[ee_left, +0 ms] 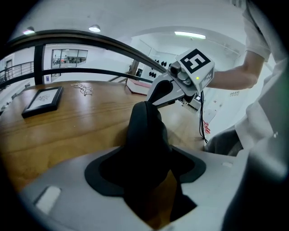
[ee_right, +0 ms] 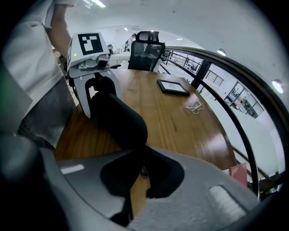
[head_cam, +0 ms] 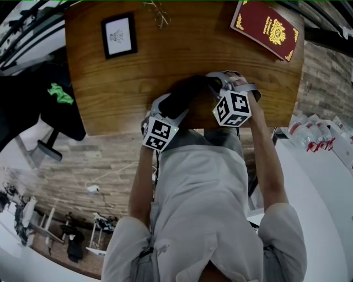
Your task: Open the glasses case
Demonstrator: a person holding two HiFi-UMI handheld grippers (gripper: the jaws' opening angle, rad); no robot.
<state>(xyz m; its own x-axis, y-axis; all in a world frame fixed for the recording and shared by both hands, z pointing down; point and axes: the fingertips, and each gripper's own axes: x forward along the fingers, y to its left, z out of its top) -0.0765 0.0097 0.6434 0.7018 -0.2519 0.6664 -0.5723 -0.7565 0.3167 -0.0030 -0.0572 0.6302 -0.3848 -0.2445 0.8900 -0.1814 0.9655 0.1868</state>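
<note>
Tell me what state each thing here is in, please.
Glasses case: looks closed, gripped at both ends.
Left gripper: clamped wide around the case.
Right gripper: shut on the case's thin edge.
Picture frame: lying flat.
Red passport: closed, flat.
Spectacles: lying outside the case.

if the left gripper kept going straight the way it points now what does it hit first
The black glasses case, which is already between its jaws. Directly behind the case in that line sits the right gripper, which looks to be gripping the case's far end.
</note>
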